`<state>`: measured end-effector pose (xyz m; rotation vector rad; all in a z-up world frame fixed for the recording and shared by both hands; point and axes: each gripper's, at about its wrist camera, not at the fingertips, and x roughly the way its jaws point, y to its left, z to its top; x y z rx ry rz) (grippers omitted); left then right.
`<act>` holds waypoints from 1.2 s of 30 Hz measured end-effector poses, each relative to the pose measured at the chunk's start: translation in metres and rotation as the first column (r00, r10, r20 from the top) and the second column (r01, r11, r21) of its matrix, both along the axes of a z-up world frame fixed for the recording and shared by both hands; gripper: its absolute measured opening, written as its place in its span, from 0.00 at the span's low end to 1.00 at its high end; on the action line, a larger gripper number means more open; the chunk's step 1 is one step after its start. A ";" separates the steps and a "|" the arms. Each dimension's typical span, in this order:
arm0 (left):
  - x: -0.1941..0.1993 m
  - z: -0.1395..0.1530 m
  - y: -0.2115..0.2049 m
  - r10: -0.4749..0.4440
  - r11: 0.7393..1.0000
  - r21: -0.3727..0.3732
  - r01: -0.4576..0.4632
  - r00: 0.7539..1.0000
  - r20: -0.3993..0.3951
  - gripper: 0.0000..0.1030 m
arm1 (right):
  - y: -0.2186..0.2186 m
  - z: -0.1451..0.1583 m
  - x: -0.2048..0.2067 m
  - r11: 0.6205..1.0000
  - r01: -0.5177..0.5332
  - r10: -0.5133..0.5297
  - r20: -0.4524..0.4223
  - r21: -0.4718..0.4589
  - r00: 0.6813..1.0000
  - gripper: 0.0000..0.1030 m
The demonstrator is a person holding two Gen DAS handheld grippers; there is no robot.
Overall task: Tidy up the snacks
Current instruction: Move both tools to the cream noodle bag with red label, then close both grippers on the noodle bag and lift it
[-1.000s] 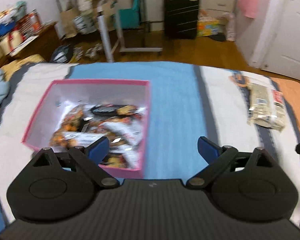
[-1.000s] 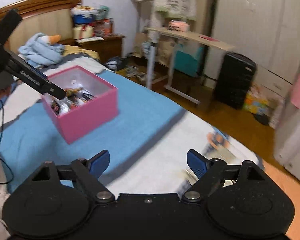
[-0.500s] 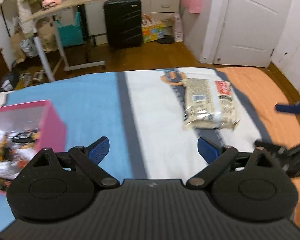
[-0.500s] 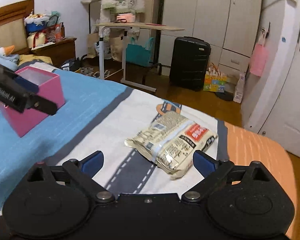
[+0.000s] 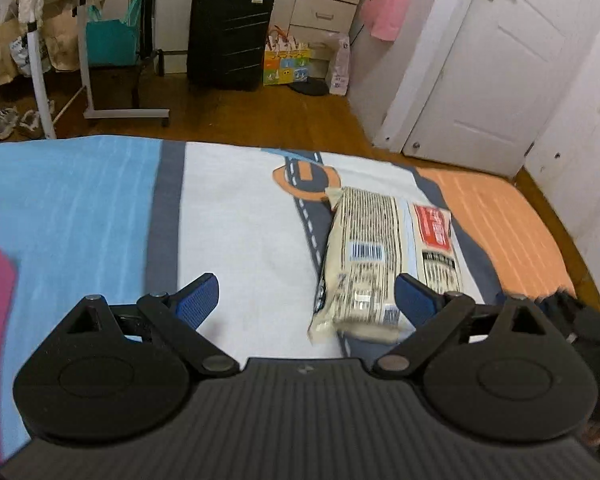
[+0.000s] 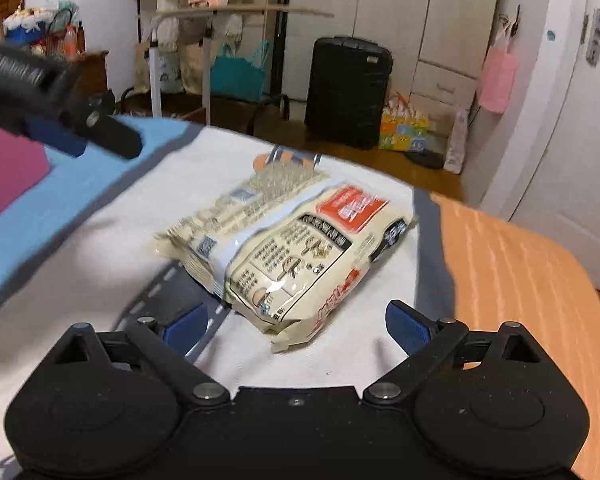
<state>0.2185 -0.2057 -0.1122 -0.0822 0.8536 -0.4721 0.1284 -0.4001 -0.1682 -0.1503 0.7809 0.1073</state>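
- snack pack (image 6: pixel 288 248): cream plastic w/ red label + printed text, lies flat on the white part of the bedspread (image 5: pixel 244 232), over the road print, near the orange stripe.
- same pack in left view (image 5: pixel 380 264): lengthwise, barcode side up, red label on its right half.
- right gripper (image 6: pixel 296 324): jaws released, wide apart; near end of pack sits btwn the blue pads (image 6: pixel 404 326) but neither pad touches it. its jaws have just been opening, nothing gripped.
- left gripper (image 5: pixel 306 300): jaws released, wide; pack's near corner lies just inside the right pad (image 5: pixel 414 300), can't tell if it touches. jaws have just eased in a bit, nothing clamped.
- left gripper also shows in right view, upper left, blurred, above the blue stripe, well apart from the pack.
- right gripper's black tip peeks in at the far right edge of left view, beside the pack.
- pink box (image 6: pixel 8 172): on the blue stripe, left of pack, well apart; only a corner shows in each view, contents not visible.
- bg: black suitcase (image 5: pixel 228 36) upright on wood floor, rolling desk (image 5: pixel 100 40) w/ teal bag under it, white door (image 5: pixel 500 72) at right, pink bag (image 5: pixel 386 14) hanging by it.
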 end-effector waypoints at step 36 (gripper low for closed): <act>0.042 -0.060 -0.010 -0.206 0.949 -0.290 0.126 0.942 -0.264 0.52 | 0.016 -0.009 0.020 0.994 0.004 -0.007 0.026 0.113 1.000 0.84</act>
